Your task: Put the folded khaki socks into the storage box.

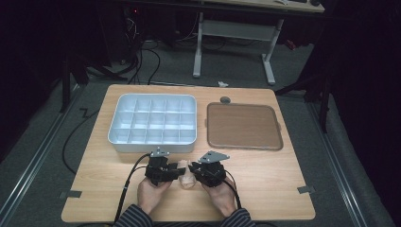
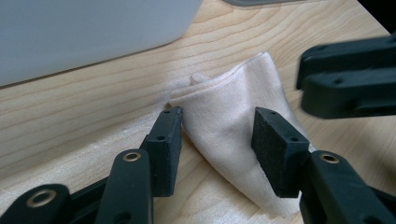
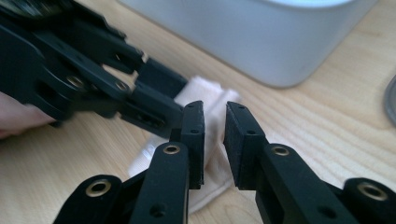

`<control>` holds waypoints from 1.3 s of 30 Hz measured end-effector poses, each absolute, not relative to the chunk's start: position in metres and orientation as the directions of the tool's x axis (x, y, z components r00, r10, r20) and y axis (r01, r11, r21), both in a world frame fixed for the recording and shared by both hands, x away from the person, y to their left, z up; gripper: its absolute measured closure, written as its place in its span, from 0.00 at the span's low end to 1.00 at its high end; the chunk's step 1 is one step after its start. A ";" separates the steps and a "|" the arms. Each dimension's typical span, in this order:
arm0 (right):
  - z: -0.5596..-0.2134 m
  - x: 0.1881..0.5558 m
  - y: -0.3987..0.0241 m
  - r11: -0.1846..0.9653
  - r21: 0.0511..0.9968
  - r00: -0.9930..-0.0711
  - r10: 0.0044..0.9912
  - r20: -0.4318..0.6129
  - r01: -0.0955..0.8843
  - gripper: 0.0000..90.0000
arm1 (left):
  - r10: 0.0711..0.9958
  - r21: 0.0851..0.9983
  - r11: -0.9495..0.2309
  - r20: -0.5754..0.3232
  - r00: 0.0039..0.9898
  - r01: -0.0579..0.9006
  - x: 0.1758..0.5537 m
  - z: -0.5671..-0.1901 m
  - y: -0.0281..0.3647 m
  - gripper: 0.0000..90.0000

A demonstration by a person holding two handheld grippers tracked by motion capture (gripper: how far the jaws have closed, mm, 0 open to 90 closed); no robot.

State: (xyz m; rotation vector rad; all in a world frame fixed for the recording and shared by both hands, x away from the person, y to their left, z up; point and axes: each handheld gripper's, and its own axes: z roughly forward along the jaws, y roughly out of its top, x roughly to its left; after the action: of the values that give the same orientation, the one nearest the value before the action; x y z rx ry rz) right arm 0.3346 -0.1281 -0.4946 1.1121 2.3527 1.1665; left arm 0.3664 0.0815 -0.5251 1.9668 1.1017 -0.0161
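We hold the left gripper (image 1: 176, 171) low over the near middle of the table, its black jaws apart with a small folded cream-white cloth (image 2: 233, 126) between them. In the left gripper view the left pad sits just at the cloth's raised fold and the right pad stands beside the cloth's other flank; we cannot tell whether either pad presses on it. The right gripper (image 1: 195, 170) faces it from the other side, tips near the same cloth. In the right gripper view its jaws stand close together with a narrow gap, the cloth (image 3: 208, 100) lying behind and under them, not pinched.

The cloth lies on the pale wooden table (image 1: 265, 189), between the two grippers, just in front of the white plastic compartment tray (image 1: 152, 143) with its grid of open cells. To the right of that tray lies a brown square tray with rounded corners (image 1: 244, 126). No writing or label is legible on any item.
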 end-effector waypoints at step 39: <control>-0.505 0.342 -0.129 0.430 0.738 -0.661 0.750 0.029 0.520 0.87 | 0.687 0.662 -0.302 -0.347 0.638 0.686 0.376 -0.522 0.076 0.43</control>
State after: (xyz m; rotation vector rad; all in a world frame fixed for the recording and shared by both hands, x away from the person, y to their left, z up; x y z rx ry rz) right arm 0.3420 -0.1286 -0.5046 1.0950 2.3835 1.0690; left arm 0.3762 0.0763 -0.5216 2.0323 1.0710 0.0024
